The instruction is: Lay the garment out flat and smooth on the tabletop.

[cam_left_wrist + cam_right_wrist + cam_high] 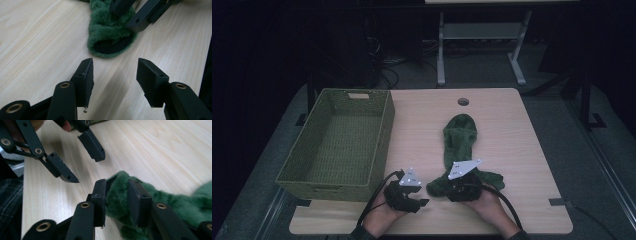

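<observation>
A fuzzy dark green sock (458,142) lies in the middle of the pale wooden surface (512,140), a little right of centre in the high view. It is long and soft, with thick fluffy fur all over. Its rounded far end points to the top of the frame and its near end bends toward the bottom. In the left gripper view the sock's (110,30) open mouth shows, dark and black inside with a furry green rim. The right gripper (116,195) has its jaws clenched on the fur near that open end. The left gripper (115,75) has its jaws released with bare wood between them, just short of the sock. A green woven basket (337,142) sits at the left of the frame.
</observation>
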